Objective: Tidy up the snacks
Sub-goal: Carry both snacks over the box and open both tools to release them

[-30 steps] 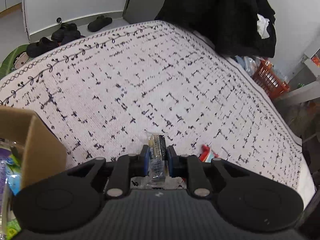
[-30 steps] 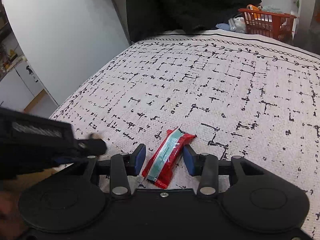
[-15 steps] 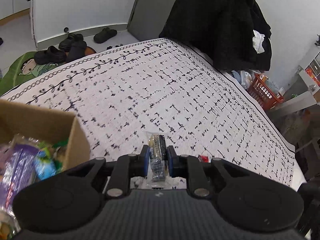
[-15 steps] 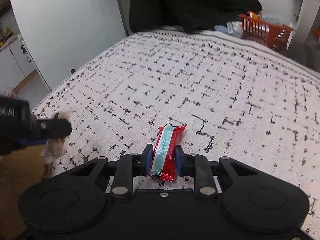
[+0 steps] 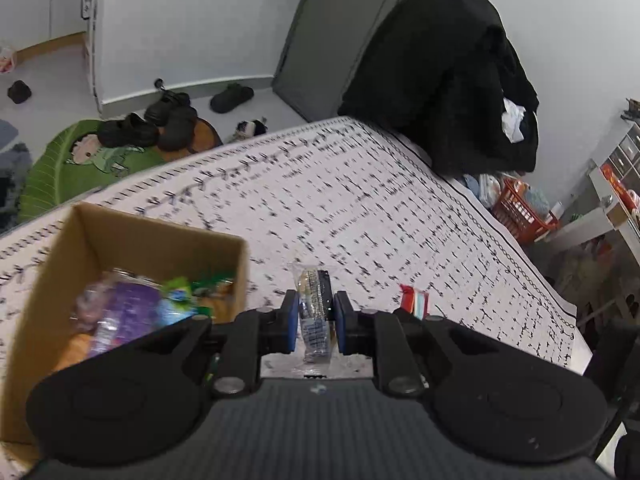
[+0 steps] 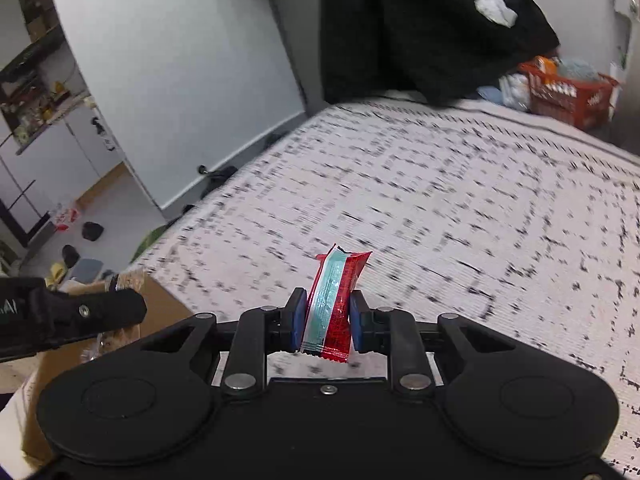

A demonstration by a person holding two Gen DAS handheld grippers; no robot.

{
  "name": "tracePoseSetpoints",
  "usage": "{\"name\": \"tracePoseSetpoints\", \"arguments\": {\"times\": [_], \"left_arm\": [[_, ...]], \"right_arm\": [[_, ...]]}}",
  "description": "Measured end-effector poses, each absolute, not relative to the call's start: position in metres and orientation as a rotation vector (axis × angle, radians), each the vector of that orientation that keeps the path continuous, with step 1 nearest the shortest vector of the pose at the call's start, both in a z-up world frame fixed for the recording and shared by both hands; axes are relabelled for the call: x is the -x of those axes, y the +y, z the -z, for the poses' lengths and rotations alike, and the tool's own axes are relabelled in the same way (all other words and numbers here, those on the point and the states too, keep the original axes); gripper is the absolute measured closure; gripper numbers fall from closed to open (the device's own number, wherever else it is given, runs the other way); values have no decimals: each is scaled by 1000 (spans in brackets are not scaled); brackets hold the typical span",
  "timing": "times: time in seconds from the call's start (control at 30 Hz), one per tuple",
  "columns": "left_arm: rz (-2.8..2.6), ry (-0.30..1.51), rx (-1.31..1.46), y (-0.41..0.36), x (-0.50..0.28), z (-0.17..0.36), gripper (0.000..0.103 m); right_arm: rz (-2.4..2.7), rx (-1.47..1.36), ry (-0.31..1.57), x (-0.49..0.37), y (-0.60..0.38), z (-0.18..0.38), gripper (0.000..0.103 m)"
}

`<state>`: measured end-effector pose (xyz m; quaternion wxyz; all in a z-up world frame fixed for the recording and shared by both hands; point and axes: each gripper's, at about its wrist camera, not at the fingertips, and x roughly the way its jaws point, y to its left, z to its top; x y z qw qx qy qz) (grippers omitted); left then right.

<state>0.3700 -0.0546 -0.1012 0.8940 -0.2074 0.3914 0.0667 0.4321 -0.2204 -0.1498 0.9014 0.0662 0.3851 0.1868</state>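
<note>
My left gripper (image 5: 316, 312) is shut on a clear-wrapped snack bar (image 5: 315, 300) and holds it above the bed, just right of an open cardboard box (image 5: 76, 240) that holds several snack packets. My right gripper (image 6: 326, 312) is shut on a red and teal snack packet (image 6: 334, 300) and holds it lifted off the patterned bedspread (image 6: 440, 200). In the left wrist view that red packet (image 5: 416, 302) shows at the right. In the right wrist view the left gripper (image 6: 64, 314) reaches in from the left over the box (image 6: 160, 312).
A black coat (image 5: 440, 80) hangs at the far end of the bed. An orange basket (image 5: 520, 212) stands on the floor to the right. Shoes (image 5: 160, 120) and a green mat (image 5: 72, 168) lie on the floor beyond the bed's left edge.
My right gripper closed on the red packet and lifted it off the bedspread. My left gripper rose and moved toward the box with the snack bar; more of the box is in view.
</note>
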Motion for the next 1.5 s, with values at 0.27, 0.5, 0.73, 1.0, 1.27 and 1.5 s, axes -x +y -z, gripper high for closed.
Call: {"name": "tracePoseSetpoints", "arguments": {"times": [0.27, 0.5, 0.73, 1.0, 1.27, 1.5], "left_arm": [[-193, 777, 425, -18, -339, 79, 85], [-242, 774, 430, 12, -314, 71, 85], [-251, 799, 455, 33, -297, 74, 85], [-230, 819, 496, 47, -271, 72, 85], [-254, 841, 552, 65, -252, 74, 72], [-243, 813, 558, 71, -239, 64, 53]], "right_arm": [[-441, -106, 749, -410, -193, 119, 80], [-491, -69, 704, -388, -170, 96, 80], [-534, -26, 674, -365, -148, 81, 80], [-559, 30, 670, -338, -126, 70, 80], [-568, 51, 673, -314, -109, 62, 80], [-565, 31, 697, -300, -104, 62, 80]]}}
